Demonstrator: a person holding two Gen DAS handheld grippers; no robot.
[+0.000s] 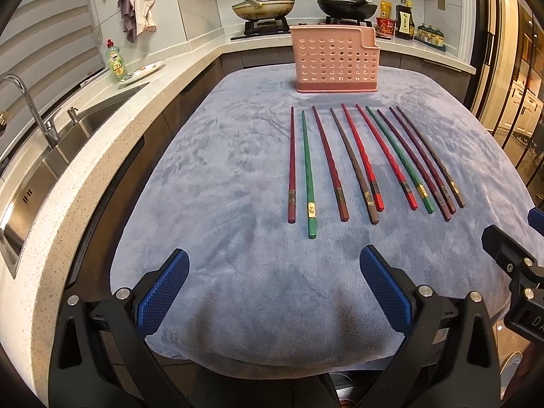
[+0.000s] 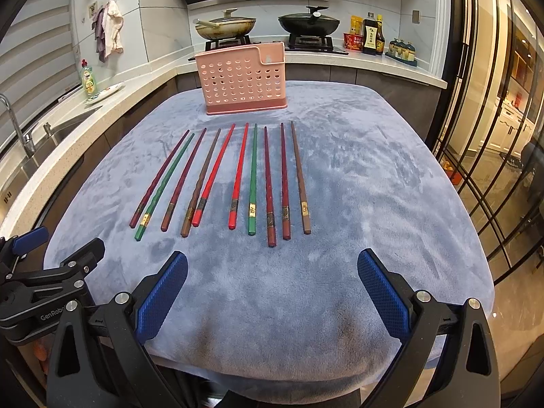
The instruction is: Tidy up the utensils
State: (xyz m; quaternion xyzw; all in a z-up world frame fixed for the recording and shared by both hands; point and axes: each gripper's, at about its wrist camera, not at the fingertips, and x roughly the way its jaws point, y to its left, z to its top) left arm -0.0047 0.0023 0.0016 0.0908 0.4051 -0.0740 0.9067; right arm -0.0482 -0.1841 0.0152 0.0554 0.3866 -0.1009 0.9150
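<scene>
Several chopsticks [image 1: 360, 163] [image 2: 238, 180] in red, green, maroon and brown lie side by side on a blue-grey cloth [image 1: 221, 204] [image 2: 357, 204], tips pointing away. Behind them stands a pink perforated utensil holder [image 1: 336, 59] [image 2: 243, 78], upright. My left gripper [image 1: 273, 261] is open over the cloth's near edge, short of the chopsticks, nothing between its blue pads [image 1: 163, 292]. My right gripper [image 2: 272, 261] is open too, also short of the chopsticks and holding nothing. Each gripper shows at the edge of the other's view.
A stone counter with a steel sink [image 1: 51, 156], tap and green dish-soap bottle [image 1: 116, 63] runs along the left. Two pans [image 1: 263, 7] [image 2: 308, 22] sit on the stove behind, with sauce bottles [image 2: 372, 35] to the right. Glass doors [image 2: 493, 136] line the right side.
</scene>
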